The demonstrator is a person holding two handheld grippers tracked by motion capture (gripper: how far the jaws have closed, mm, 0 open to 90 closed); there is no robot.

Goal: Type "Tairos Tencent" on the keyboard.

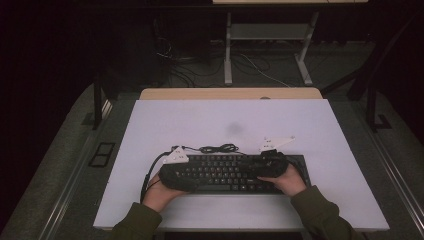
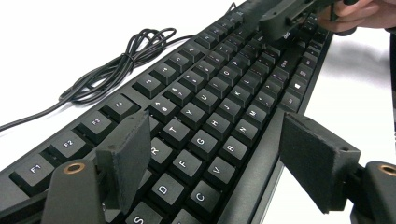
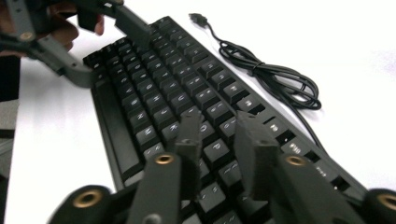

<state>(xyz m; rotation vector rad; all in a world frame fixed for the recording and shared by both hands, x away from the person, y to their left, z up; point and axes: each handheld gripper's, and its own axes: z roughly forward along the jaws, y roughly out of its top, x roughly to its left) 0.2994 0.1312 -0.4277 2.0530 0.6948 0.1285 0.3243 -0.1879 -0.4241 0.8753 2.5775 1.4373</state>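
A black keyboard (image 1: 230, 172) lies near the front of the white table (image 1: 200, 120), its coiled cable (image 1: 220, 148) just behind it. My left gripper (image 1: 190, 175) is over the keyboard's left end. In the left gripper view my left gripper (image 2: 219, 140) stands open: one pad (image 2: 126, 154) hovers over the letter keys, the other (image 2: 317, 163) hangs past the keyboard's (image 2: 210, 116) front edge. My right gripper (image 1: 259, 167) sits at the right end. In the right gripper view my right gripper (image 3: 219, 133) has its jaws drawn close over the keyboard's (image 3: 177, 84) keys, with a narrow gap between them.
The cable (image 2: 121, 60) lies bundled on the bare table behind the function row; its plug (image 3: 198, 18) rests apart from the keyboard. A wooden table edge (image 1: 230, 93) runs behind the white top. Beyond it stand desk legs (image 1: 228, 50) and loose wires on the floor.
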